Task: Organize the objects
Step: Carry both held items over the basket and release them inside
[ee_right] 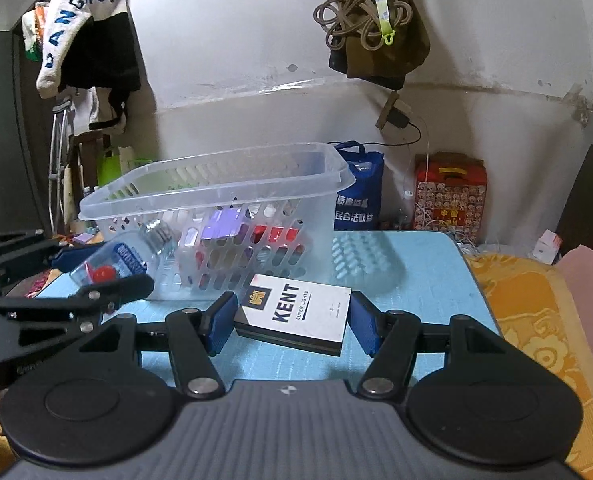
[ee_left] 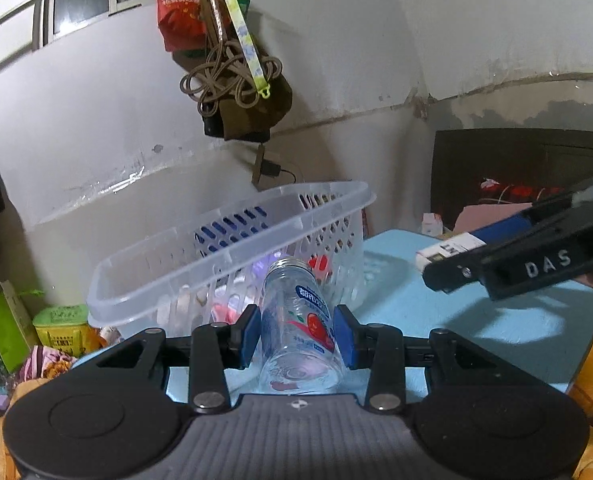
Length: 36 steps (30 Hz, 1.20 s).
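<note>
My left gripper (ee_left: 298, 332) is shut on a clear plastic bottle (ee_left: 300, 328) with a red and blue label, held tilted toward the clear plastic basket (ee_left: 232, 256). The same bottle (ee_right: 124, 256) and left gripper (ee_right: 96, 276) show at the left of the right wrist view, beside the basket (ee_right: 216, 188). My right gripper (ee_right: 290, 322) is shut on a white KENT cigarette box (ee_right: 296, 310), just above the blue table (ee_right: 424, 280). The box (ee_left: 452, 250) and right gripper (ee_left: 456, 264) also show at the right of the left wrist view. The basket holds several small items.
A blue bag (ee_right: 358, 192) and a red patterned box (ee_right: 450, 192) stand behind the table against the wall. Bags and cords (ee_left: 236, 72) hang on the wall above the basket. An orange patterned cloth (ee_right: 536, 320) lies right of the table.
</note>
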Each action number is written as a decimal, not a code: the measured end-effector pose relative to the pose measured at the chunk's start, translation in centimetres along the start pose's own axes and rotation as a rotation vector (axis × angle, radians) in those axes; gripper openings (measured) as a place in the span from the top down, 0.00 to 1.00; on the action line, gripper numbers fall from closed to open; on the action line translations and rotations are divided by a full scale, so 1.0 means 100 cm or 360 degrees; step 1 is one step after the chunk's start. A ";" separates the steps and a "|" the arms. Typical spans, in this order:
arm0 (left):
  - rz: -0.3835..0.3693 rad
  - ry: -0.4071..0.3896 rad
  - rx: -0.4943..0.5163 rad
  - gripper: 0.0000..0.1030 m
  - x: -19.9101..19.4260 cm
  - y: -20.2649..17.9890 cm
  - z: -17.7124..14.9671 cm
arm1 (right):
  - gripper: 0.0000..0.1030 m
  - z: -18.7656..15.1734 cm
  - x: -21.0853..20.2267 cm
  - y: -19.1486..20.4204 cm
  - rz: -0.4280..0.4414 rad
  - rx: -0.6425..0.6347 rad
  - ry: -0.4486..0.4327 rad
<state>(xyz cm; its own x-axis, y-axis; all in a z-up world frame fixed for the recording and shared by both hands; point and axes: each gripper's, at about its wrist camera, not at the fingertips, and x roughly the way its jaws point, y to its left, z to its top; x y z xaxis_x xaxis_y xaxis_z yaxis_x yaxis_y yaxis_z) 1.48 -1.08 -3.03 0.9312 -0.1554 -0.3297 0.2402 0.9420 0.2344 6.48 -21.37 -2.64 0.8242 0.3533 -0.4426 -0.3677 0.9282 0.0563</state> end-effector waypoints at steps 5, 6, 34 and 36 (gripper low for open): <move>-0.0013 -0.0015 -0.0014 0.57 -0.002 -0.001 0.005 | 0.38 0.002 -0.011 -0.011 0.0024 0.0044 -0.0057; -0.0015 -0.0017 -0.0018 0.57 -0.002 0.000 0.006 | 0.38 0.003 -0.012 -0.013 0.0033 0.0058 -0.0067; 0.0116 0.0212 -0.0559 0.42 0.078 0.127 0.074 | 0.15 0.110 0.106 0.047 0.0041 -0.0166 -0.0077; 0.0222 0.0191 -0.0551 0.06 0.077 0.129 0.070 | 0.00 0.108 0.102 0.046 -0.0084 -0.0165 -0.0152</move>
<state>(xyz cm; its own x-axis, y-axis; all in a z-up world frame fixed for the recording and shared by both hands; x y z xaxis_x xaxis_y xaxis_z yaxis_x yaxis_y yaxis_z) 13.68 7.76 3.82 0.9048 -0.0019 -0.4259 -0.0126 0.9994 -0.0311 17.88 -12.24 2.72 0.8791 0.3182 -0.3549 -0.3610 0.9306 -0.0597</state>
